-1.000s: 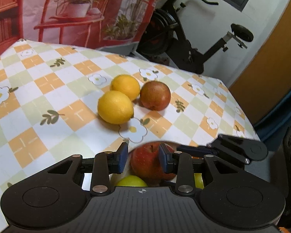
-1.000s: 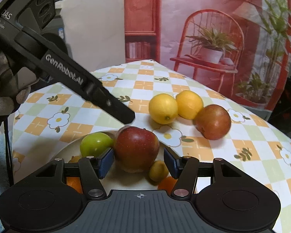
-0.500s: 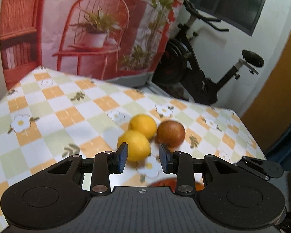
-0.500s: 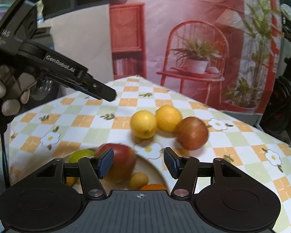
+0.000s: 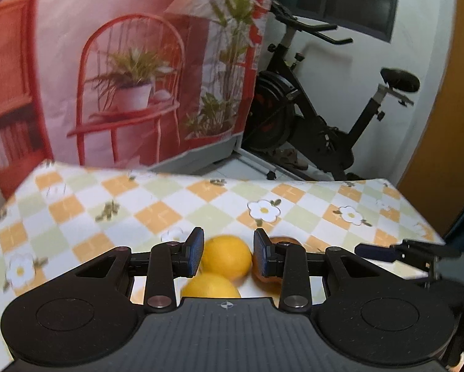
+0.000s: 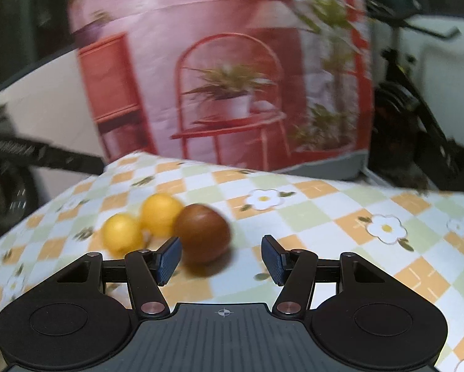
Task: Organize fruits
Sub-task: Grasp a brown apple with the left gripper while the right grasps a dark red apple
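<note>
With both grippers empty, left gripper (image 5: 229,255) narrow, right gripper (image 6: 221,259) wider, loose orange (image 6: 161,214), lemon (image 6: 122,232), brown fruit (image 6: 202,232) sit mid-table; a fast, blurred approach could roll them off.

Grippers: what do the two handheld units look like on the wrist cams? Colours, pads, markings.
Both look identical. The left gripper and right gripper have matte black bodies with a ribbed top plate, a small white crosshair mark at its centre, round discs at either side, silver pivot pins on black linkage arms, and dark blue textured pads. White lettering on the left unit's side is too blurred to read.
</note>
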A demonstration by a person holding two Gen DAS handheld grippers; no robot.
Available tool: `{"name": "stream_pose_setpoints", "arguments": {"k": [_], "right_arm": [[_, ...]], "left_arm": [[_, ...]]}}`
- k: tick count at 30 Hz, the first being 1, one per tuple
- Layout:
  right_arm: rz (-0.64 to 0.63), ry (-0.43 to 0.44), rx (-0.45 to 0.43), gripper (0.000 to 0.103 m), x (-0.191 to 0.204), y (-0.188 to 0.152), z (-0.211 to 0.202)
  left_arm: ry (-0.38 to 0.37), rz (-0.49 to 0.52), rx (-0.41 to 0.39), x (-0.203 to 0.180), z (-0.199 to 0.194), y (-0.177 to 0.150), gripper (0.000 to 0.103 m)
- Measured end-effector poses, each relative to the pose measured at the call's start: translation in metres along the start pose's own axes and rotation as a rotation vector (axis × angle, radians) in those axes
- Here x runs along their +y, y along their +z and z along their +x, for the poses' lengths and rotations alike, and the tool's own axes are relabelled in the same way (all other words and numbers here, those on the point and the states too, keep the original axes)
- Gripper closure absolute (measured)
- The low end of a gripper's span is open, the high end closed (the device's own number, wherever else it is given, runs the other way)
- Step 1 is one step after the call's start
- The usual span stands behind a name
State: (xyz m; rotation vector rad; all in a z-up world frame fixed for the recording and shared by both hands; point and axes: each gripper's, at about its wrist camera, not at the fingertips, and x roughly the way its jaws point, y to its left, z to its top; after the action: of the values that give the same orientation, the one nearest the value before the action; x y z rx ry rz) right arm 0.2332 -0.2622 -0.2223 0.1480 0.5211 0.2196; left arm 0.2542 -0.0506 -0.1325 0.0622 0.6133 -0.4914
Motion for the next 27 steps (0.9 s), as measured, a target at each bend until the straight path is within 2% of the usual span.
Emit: {"name": "stream_pose_setpoints", "arguments": {"k": [3,8,11,16,17,21,23,25,27], "right_arm": [[0.059,-0.002,0.006,0.049,-0.017,0.007,0.019],[0.054,0.025,0.030,0.048,-0.018,0.019,0.051],[0.033,0.055,0.048,0.043,-0.010,0.023,0.066],[0.035,0.095,0.098,0.025,-0.001,0.022,0.089],[0.040,0.105,0.109,0.025,0.000,0.022,0.091],[0.060,0.150,0.159,0.029,0.004,0.014,0.095],[0.064,0.173,0.167,0.033,0.005,0.010,0.094],[0.065,0.193,0.177,0.043,0.008,0.008,0.094],[0.046,0.189,0.185,0.044,0.012,0.004,0.094]], "left_arm": [[0.006,0.012,-0.005,0.003,0.012,0.007,0.066],[-0.006,-0.014,0.020,0.011,0.028,0.008,0.066],[-0.026,-0.047,0.040,0.017,0.036,0.005,0.066],[-0.041,-0.098,0.071,0.021,0.046,0.002,0.066],[-0.038,-0.099,0.076,0.020,0.046,0.001,0.066],[-0.059,-0.107,0.092,0.018,0.049,0.005,0.066],[-0.066,-0.095,0.092,0.015,0.051,0.007,0.066],[-0.080,-0.087,0.099,0.011,0.052,0.007,0.066],[-0.098,-0.083,0.110,0.006,0.054,0.006,0.066]]}}
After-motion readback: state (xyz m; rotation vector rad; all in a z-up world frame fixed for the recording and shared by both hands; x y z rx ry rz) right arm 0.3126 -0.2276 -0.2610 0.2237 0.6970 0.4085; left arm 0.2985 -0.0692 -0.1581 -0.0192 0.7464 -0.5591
